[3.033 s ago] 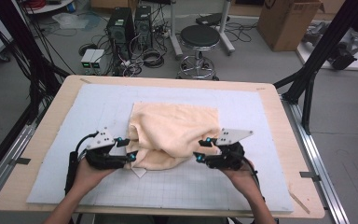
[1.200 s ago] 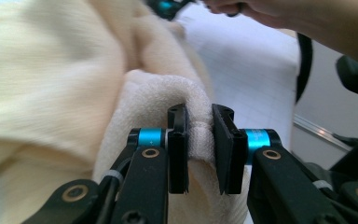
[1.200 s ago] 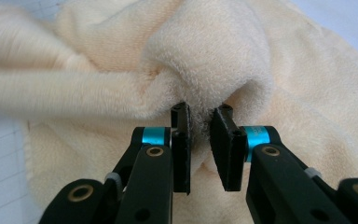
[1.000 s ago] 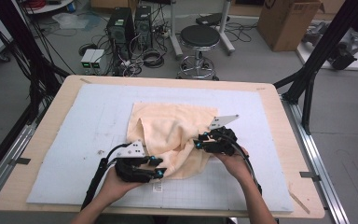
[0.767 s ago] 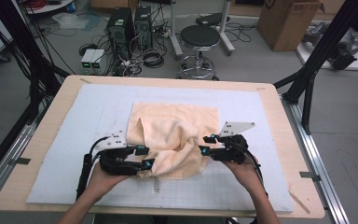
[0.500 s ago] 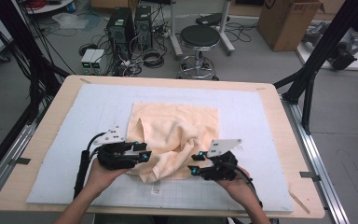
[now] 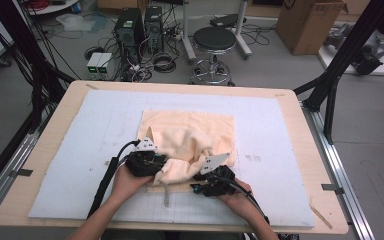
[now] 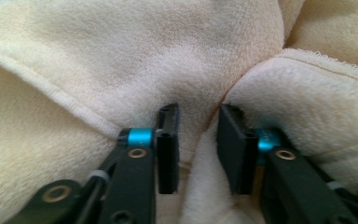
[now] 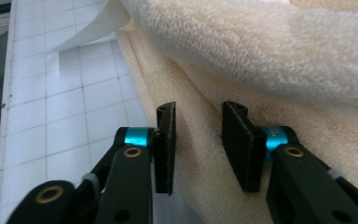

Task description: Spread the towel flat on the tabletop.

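Towel: your cream terry towel (image 7: 190,145) lies bunched mid-mat (image 7: 80,150), its long edge running left to right.
Left gripper (image 7: 147,161): at the towel's near-left fold; jaws have just been closing, cloth between, not yet pinched.
Right gripper (image 7: 212,181): at the towel's near-right hem; jaws likewise narrowing, gap remaining.

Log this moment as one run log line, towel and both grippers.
towel: bunched on mat | left gripper: jaws closing, fold between, not pinched | right gripper: jaws closing over towel edge, not pinched
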